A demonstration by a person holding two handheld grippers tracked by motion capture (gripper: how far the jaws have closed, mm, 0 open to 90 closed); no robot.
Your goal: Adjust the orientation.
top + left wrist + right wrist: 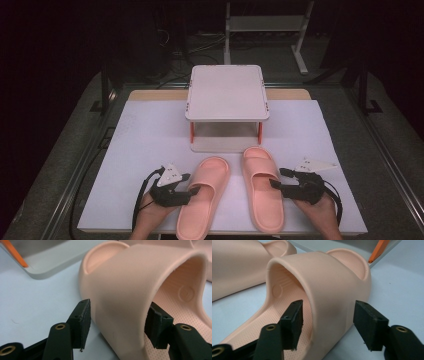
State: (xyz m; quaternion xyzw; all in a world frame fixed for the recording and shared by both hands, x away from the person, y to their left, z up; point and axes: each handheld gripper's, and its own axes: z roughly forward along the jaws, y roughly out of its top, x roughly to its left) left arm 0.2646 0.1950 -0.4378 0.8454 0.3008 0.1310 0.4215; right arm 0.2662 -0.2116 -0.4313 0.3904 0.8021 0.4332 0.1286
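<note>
Left hand-held gripper [191, 191], right hand-held gripper [274, 185]: jaws astride slipper straps, not clamped yet. Left slipper [202, 195], right slipper [262, 192] flat on counter [140, 150], before small rack [227, 92]. Risk: soft strap squashing, slipping out. High view gives layout; gripper views give pad gaps.

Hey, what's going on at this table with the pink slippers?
A person is working a hand-held gripper in each hand on a pair of pink slippers lying on the white table. The left hand-held gripper has its jaws astride the outer side of the left slipper's strap, one jaw outside and one inside. The right hand-held gripper straddles the right slipper's strap the same way. In neither gripper view do the pads clearly press yet. A small two-tier rack stands just beyond the toes.
</note>
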